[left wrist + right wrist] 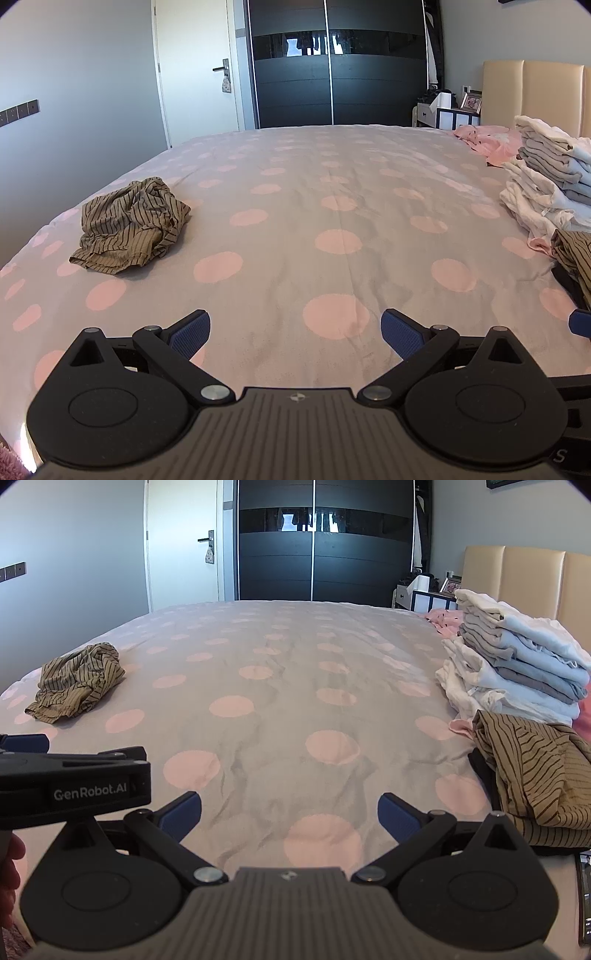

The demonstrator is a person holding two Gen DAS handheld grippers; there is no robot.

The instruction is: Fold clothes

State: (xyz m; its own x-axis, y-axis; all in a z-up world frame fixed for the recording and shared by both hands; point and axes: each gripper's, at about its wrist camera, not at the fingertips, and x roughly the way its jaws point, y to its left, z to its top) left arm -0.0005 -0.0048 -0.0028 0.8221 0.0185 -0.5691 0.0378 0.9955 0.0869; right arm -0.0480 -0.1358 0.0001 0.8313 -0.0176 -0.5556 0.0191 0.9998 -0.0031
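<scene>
A crumpled olive striped garment point(133, 225) lies on the left side of the bed; it also shows in the right wrist view point(77, 683). A second olive striped garment point(535, 775) lies at the right, in front of a stack of folded white and grey clothes point(517, 661), which also shows in the left wrist view point(546, 177). My left gripper point(295, 334) is open and empty above the bedspread near the front edge. My right gripper point(290, 818) is open and empty, just right of the left gripper's body point(74, 786).
The bed has a grey spread with pink dots point(314, 206). A pink cloth point(487, 140) lies by the beige headboard point(535, 92). A dark wardrobe point(332, 62), a white door point(195, 66) and a bedside table point(447, 114) stand beyond the bed. A dark phone-like object point(583, 897) lies at the right edge.
</scene>
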